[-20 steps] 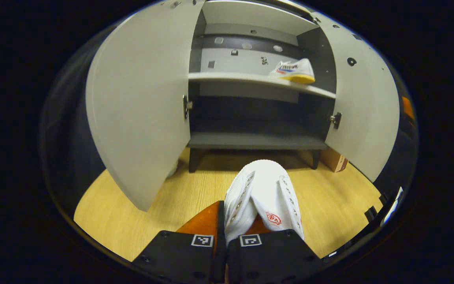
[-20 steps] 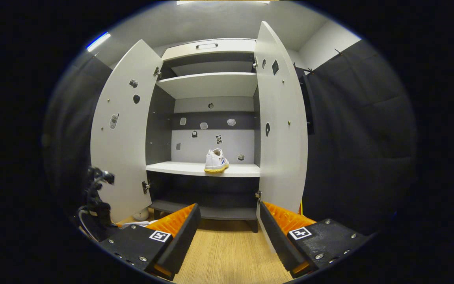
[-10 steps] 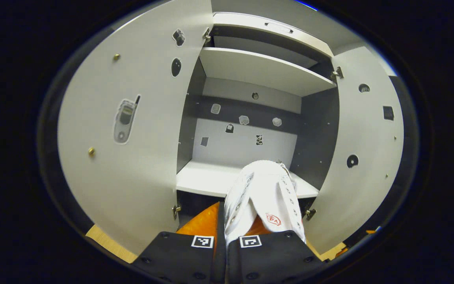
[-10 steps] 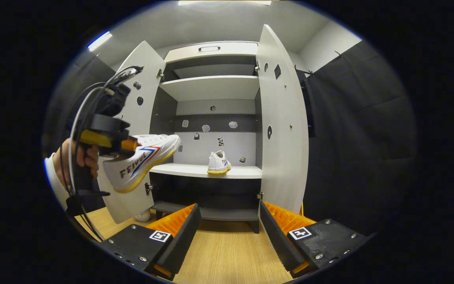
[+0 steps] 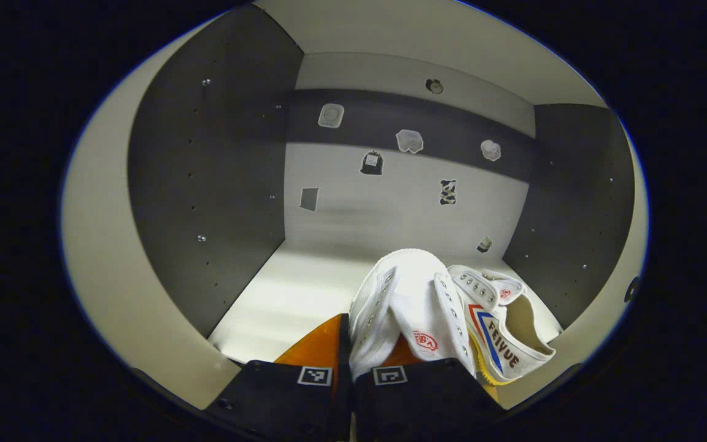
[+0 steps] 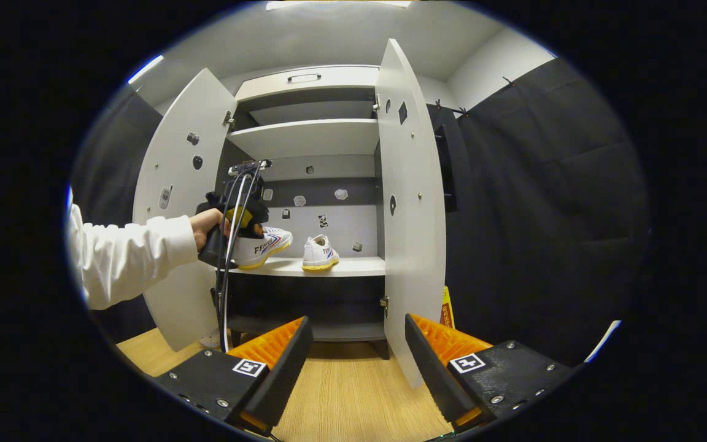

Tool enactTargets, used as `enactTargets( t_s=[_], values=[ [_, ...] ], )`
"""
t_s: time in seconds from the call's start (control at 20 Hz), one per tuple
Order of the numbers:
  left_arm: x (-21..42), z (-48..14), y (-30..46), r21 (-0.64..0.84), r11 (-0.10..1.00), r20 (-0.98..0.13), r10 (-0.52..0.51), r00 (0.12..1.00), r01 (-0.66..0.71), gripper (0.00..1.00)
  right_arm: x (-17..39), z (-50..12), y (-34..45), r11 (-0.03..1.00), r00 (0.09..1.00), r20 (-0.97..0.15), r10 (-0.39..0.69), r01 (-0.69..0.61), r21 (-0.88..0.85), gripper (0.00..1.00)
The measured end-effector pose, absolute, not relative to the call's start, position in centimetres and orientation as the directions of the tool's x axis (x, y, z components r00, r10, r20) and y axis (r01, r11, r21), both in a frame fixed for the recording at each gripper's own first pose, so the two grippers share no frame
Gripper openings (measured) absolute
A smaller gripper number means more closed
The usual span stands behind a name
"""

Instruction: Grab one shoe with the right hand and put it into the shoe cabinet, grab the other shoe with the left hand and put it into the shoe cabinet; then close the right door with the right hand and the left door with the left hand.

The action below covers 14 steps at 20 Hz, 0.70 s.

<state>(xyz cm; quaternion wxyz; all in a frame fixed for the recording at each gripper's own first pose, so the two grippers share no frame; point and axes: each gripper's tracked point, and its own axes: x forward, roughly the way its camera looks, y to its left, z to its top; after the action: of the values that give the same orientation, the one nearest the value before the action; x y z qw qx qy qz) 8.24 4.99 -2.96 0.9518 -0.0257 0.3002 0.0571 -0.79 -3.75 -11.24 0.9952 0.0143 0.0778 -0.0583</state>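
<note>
Between the clenched fingers of the left gripper (image 5: 351, 374), seen in the left gripper view, sits the heel of a white canvas lace-up shoe with a yellow sole (image 5: 412, 307), toe pointing into the cabinet; a second white canvas shoe with red and blue side stripes (image 5: 504, 325) lies just beside it, toward the right front corner of the pale middle shelf (image 5: 286, 294). Half a second ago this camera faced both door panels from outside the cabinet; now it looks past them at the dark side walls and sticker-dotted back panel, so the held shoe has been carried over the shelf's front edge; by this reading, only lowering and release remain for the second shoe. In the right gripper view the right gripper (image 6: 356, 362) hangs spread and empty above the light wood-grain floor (image 6: 353, 399), well apart from the grey shoe cabinet (image 6: 310, 135); a hand (image 6: 206, 224) in a white sleeve (image 6: 126, 252) reaches in at shelf height; the left door (image 6: 172, 209) and right door (image 6: 409, 209) both stand open, with black cloth walls to either side.
</note>
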Motion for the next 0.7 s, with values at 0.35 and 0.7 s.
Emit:
enactTargets(
  t_s=[0.35, 0.7],
  values=[
    [9.2, -4.3, 6.3, 0.073, 0.989, -0.626, 0.146, 0.766, -0.129, 0.10, -0.9, -11.4, -5.1, 0.985, 0.973, -0.160, -0.164, 0.169, 0.023, 0.93],
    [8.8, -5.1, 6.3, 0.052, 0.987, -0.658, 0.148, 0.738, -0.152, 0.11, -1.1, -12.1, -5.1, 0.984, 0.970, -0.171, -0.172, 0.177, 0.014, 0.93]
  ],
)
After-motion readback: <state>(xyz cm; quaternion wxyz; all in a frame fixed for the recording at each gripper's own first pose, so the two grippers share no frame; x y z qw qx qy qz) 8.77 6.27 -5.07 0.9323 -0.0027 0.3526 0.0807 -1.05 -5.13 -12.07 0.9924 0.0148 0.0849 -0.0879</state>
